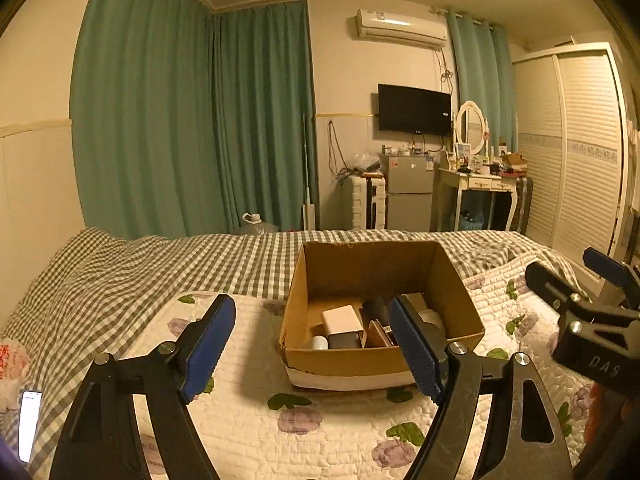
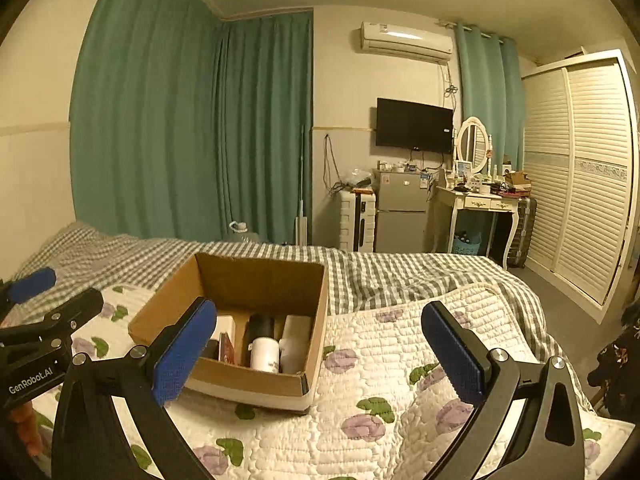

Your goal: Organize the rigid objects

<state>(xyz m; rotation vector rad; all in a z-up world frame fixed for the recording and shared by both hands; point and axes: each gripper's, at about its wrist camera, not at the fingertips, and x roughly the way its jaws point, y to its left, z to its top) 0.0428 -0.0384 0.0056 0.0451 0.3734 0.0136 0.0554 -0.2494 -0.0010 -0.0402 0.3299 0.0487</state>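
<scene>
An open cardboard box [image 1: 344, 360] sits on the quilted bed and also shows in the right wrist view [image 2: 240, 382]. Inside it are a pale pink box [image 1: 342, 319], a dark cylinder [image 2: 259, 326], a white bottle [image 2: 265, 354] and other small items. My left gripper [image 1: 316, 350] is open and empty, held just in front of the box. My right gripper [image 2: 320, 354] is open and empty, to the right of the box; it also shows at the right edge of the left wrist view [image 1: 592, 300].
The floral quilt [image 2: 380, 380] covers the near bed over a checked sheet [image 1: 160, 264]. A lit phone [image 1: 29, 424] lies at the left. Beyond the bed stand green curtains, a small fridge [image 1: 408, 192], a dressing table [image 1: 480, 184] and a wardrobe [image 2: 580, 200].
</scene>
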